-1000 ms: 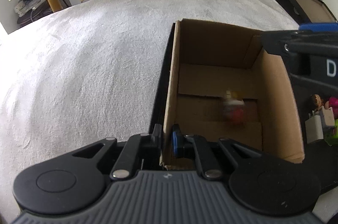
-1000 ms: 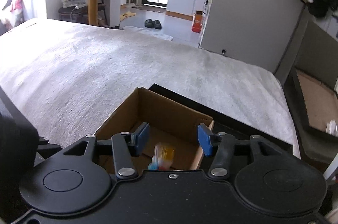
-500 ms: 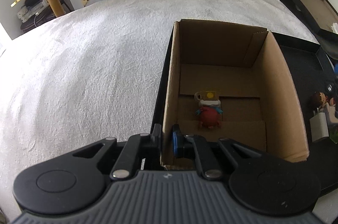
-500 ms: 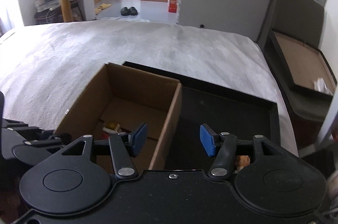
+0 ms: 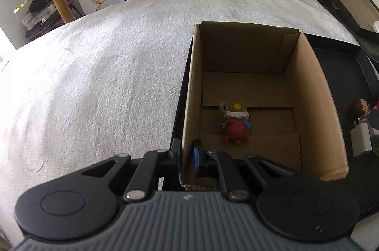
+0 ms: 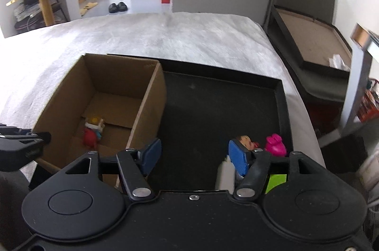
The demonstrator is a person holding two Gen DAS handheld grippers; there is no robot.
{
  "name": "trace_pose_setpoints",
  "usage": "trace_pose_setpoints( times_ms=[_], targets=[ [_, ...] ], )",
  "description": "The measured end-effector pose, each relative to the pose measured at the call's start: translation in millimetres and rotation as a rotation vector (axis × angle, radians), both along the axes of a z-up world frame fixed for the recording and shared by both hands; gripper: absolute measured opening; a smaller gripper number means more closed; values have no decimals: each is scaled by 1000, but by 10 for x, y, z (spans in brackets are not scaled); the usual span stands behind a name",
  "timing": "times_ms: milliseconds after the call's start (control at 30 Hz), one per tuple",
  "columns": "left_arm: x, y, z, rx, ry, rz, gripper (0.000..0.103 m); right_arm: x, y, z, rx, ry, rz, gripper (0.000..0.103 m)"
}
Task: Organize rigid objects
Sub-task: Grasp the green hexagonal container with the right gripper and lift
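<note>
While my left claw (image 5: 187,157) clamps the box (image 5: 191,89) wall | toy (image 5: 235,129) now landed inside | right claw (image 6: 194,157) opening empty, swung over tray (image 6: 283,94) toys.

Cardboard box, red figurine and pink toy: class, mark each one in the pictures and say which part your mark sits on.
cardboard box (image 5: 315,94), left wrist view, on its inner right wall.
red figurine (image 5: 235,131), left wrist view, on its round red body.
pink toy (image 6: 274,146), right wrist view, on its body.

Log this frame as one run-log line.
left claw: shut on cardboard box wall | right claw: opening, empty, over black tray | red figure: in box
</note>
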State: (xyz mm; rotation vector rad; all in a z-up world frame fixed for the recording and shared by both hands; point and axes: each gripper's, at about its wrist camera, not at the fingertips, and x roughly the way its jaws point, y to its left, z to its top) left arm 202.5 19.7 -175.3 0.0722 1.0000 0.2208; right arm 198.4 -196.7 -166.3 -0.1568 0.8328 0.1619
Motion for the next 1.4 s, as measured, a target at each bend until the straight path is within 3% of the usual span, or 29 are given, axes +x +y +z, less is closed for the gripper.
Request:
trace_pose_setpoints(
  times_ms=[267, 767, 1100, 1167, 1267, 1400],
  targets=[
    [1, -33, -8, 24, 4, -8, 10, -71, -144, -167, -48, 23, -113, 73],
    [-9, -113, -5, 64, 8, -4, 11, -12, -575, -532, -140, 30, -275, 72],
    [-13, -132, -14, 72, 14, 4, 11, 106, -770, -705, -154, 57, -305, 72],
    [-17, -132, -20, 73, 14, 6, 11, 134, -817, -736, -154, 66, -306, 69],
    [-12, -149, -21, 81, 14, 3, 11, 158, -851, -766, -129, 94, -296, 49],
    [-20, -145, -27, 81, 13, 1, 11, 140, -839, -731, -119, 81, -290, 48]
  ],
)
